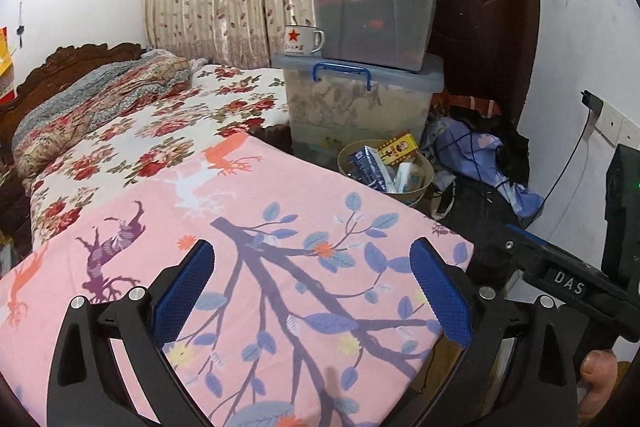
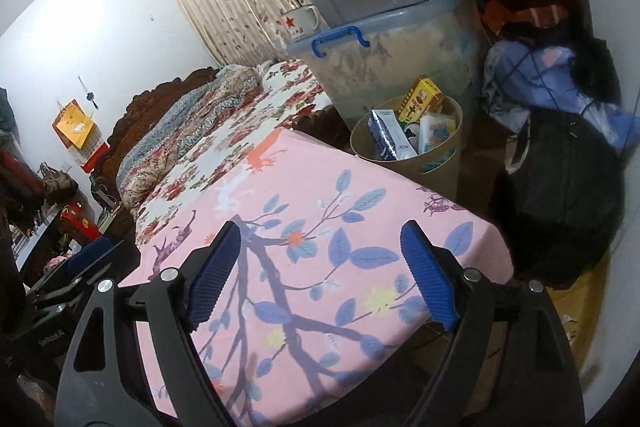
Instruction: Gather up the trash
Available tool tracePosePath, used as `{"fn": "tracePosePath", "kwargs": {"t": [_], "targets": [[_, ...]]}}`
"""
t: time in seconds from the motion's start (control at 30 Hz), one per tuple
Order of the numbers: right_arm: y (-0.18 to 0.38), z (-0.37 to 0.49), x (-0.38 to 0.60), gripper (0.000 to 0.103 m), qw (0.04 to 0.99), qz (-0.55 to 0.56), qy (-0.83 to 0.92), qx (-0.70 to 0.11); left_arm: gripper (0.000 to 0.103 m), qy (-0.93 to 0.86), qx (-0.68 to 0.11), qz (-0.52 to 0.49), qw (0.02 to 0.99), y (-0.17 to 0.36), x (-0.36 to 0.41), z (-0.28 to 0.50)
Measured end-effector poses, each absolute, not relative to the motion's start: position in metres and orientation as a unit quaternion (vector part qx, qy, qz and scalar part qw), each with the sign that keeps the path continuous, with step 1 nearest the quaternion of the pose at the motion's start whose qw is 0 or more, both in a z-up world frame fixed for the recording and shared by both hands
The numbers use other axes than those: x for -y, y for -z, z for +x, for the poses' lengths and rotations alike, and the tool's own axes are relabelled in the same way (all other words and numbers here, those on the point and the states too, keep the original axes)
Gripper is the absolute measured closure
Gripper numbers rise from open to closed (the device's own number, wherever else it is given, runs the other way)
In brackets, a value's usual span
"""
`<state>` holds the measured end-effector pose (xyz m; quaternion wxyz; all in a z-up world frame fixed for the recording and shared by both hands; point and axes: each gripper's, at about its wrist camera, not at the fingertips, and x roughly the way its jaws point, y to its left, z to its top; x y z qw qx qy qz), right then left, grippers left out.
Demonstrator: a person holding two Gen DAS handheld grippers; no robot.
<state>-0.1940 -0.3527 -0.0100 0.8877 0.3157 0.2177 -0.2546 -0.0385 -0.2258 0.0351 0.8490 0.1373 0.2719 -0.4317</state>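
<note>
Both tools (image 1: 312, 281) (image 2: 320, 267) gaping over pink cloth (image 2: 320, 219); trash bin (image 2: 408, 143) beyond.

The left gripper (image 1: 312, 271) hovers wide open, holding nothing, over a desk (image 1: 280, 187) covered with a pink leaf-print cloth. Beyond the desk's far right corner, a tan wastebasket (image 1: 420, 187) holds cartons and wrappers.

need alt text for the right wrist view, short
Open blue-padded right tongs hover empty over a pink leaf-print cloth. Beyond it, a round tan bin holds cartons and boxes, beside stacked clear storage tubs and a floral bed.
</note>
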Motion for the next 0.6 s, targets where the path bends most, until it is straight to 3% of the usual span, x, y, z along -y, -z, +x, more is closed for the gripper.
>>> {"fn": "tracePosePath", "kwargs": {"t": [0.6], "targets": [[-0.003,-0.18,0.323,0.012,0.897,0.309,0.227,-0.22,0.009,0.376,-0.278,0.135,0.874,-0.033,0.197,-0.028]]}}
